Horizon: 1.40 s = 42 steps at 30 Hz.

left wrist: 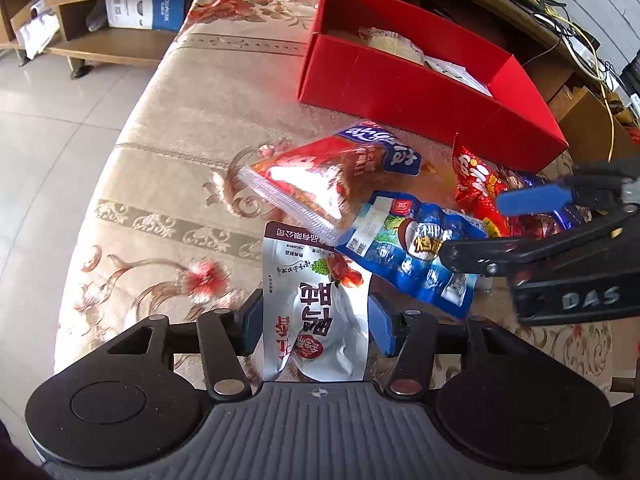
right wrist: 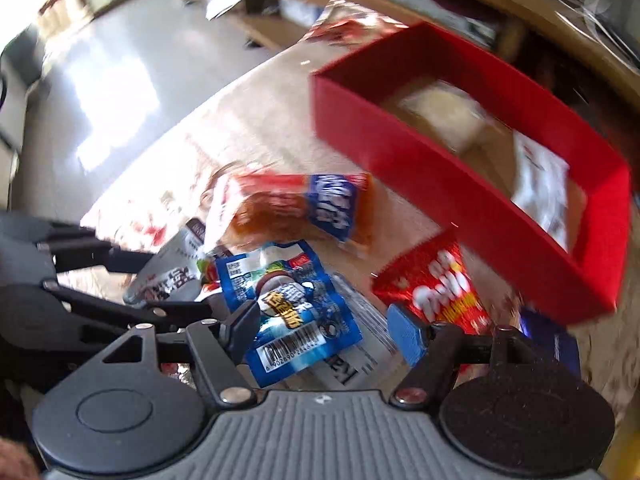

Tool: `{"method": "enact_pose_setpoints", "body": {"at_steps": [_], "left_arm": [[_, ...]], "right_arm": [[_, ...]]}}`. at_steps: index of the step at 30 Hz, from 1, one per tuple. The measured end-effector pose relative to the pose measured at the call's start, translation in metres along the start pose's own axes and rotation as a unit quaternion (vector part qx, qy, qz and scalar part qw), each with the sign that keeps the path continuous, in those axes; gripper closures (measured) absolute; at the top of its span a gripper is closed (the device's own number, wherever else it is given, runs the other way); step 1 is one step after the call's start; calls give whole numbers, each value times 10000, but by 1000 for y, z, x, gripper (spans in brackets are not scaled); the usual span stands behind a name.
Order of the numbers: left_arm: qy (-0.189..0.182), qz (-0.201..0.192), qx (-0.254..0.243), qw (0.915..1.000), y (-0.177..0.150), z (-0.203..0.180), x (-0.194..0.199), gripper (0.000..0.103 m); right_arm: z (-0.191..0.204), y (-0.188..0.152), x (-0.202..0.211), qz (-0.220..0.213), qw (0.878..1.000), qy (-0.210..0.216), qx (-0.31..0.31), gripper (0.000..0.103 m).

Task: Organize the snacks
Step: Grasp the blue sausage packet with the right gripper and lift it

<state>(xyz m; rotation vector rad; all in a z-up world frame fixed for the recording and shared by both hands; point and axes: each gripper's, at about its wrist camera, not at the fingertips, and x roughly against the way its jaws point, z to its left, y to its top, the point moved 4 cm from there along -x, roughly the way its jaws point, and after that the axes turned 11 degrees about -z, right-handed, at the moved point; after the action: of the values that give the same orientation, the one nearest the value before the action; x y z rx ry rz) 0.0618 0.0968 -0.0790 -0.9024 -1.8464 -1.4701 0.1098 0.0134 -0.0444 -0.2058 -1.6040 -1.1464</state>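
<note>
Silver snack pouch (left wrist: 320, 308) sits clamped between the pads of the left hand-held gripper (left wrist: 316, 324), over the floral tabletop (left wrist: 168, 152). Beside it lie an orange packet (left wrist: 320, 180), a blue packet (right wrist: 296, 312) and a red bag (right wrist: 440, 288), all outside the red box (left wrist: 420, 96). The right hand-held gripper (right wrist: 324, 328) hovers, jaws apart, above the blue packet. Judging by the few items boxed, most sorting remains.
</note>
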Motion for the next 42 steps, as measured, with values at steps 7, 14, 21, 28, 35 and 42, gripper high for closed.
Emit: {"method": "enact_pose_setpoints", "body": {"at_steps": [7,14,21,28,35,42], "left_arm": [[-63,40,52,10000,-3,10,7,43],[-134,99,161,9997,-4,19,10,43],[-163,114,130,9997,-3,18,10,41],[-154,142,-180,9996,-7,3,8,39],[-165,136,-356,9991,-6,-10,1,23],[64,70,-504,9987,-4,-15,-5,18]], "right_arm": [[14,4,-14,335,9953,268,872,35],[32,10,-43,572,9867,504,1435,35],[21,-4,-46,583,9938,323,892,40],[7,-46,-16,421,9988,165,181,48],[-3,-84,2,206,9972,110,-710,50],[14,-81,-8,77,9967,-287,-751,25]]}}
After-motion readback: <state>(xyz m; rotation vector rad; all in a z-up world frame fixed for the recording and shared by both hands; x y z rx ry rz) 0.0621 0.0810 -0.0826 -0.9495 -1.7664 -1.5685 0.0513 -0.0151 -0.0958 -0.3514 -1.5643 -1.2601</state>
